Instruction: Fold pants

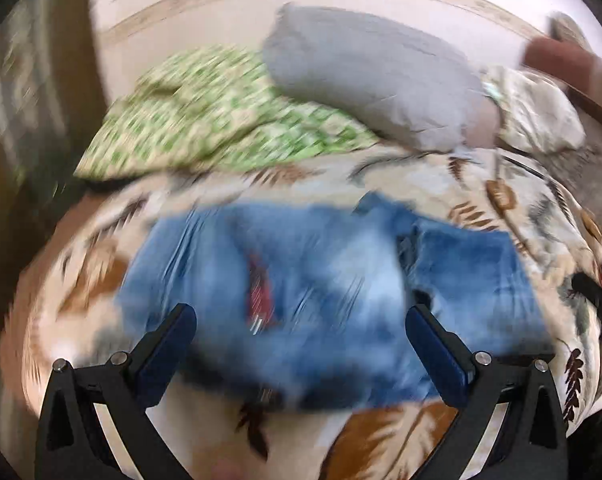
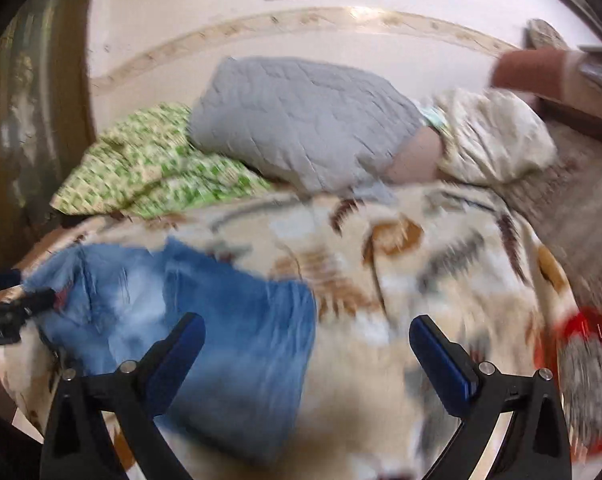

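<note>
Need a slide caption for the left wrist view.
Open left gripper above blue jeans on a leaf-print blanket.

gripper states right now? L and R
Left gripper: open, empty, above the jeans.
Right gripper: open, empty, over the jeans' edge and the blanket.

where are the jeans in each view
Left wrist: the jeans fill the lower middle, between and beyond the open left hand-held gripper.
Right wrist: the jeans lie lower left, mostly behind one finger of the open right hand-held gripper.
Shared landmark: the grey pillow.
</note>
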A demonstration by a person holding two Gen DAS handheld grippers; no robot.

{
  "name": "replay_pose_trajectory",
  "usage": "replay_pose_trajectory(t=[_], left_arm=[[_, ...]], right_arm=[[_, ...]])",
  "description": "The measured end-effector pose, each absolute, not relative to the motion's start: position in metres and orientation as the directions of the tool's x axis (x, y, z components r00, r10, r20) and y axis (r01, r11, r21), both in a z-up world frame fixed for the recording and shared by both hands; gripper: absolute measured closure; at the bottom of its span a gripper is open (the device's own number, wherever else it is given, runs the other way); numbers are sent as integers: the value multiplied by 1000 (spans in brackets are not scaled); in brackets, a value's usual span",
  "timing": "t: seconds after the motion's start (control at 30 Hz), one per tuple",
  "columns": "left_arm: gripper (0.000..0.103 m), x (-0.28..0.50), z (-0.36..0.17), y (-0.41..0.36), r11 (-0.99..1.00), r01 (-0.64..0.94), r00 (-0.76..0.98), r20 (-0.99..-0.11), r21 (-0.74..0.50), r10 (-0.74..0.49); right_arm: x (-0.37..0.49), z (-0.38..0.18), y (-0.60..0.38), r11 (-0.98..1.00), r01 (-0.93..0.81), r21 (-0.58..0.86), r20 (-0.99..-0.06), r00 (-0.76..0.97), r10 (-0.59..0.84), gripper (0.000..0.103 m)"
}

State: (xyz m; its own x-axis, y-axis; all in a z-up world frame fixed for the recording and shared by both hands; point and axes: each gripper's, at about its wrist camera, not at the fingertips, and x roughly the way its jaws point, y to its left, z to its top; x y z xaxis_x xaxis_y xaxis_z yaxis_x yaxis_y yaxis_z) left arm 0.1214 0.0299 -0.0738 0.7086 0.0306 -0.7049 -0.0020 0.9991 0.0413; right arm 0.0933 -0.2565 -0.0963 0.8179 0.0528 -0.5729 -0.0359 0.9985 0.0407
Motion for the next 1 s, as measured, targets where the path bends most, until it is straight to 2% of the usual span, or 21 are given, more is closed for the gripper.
replay_pose_trajectory(t=[0.07, 0.17, 0.27, 0.4, 0.47, 0.57, 0.6, 0.63, 0.73, 0.83, 1.0], left_arm=[[0, 108, -86, 36, 997, -60, 693, -717, 42, 72], [0, 86, -93, 34, 996, -65, 695, -714, 58, 86], [0, 69, -92, 31, 999, -30, 691, -721, 43, 51], [0, 57, -84, 38, 1000, -14, 702, -712, 13, 19], [0, 60, -83, 57, 995, -21, 685, -726, -95, -55], [0, 73, -94, 102, 906, -77, 645, -714, -416, -273], [0, 76, -98, 110, 873, -90, 642, -698, -479, -317], [0, 81, -105, 123, 812, -99, 646, -658, -575, -386], [0, 93, -128, 148, 640, -143, 673, -549, -755, -496], [0, 102, -159, 168, 461, -229, 693, -476, -857, -542], [0, 110, -179, 184, 354, -256, 737, -419, -900, -531]], right_arm=[[84, -103, -252, 998, -38, 54, -587, 807, 63, 0], [67, -105, -249, 997, -36, 74, -617, 783, 74, 0], [50, -100, -248, 995, -39, 96, -619, 780, 91, 0], [35, -90, -242, 997, -50, 54, -597, 799, 73, 0], [36, -86, -241, 998, -43, 54, -595, 801, 67, 0], [36, -79, -241, 996, -44, 76, -594, 801, 80, 0], [35, -77, -240, 996, -48, 73, -590, 804, 82, 0], [35, -75, -238, 996, -54, 66, -585, 807, 82, 0], [33, -72, -232, 996, -70, 56, -575, 813, 89, 0], [33, -73, -230, 995, -80, 58, -573, 814, 99, 0], [37, -77, -232, 995, -75, 58, -586, 805, 95, 0]])
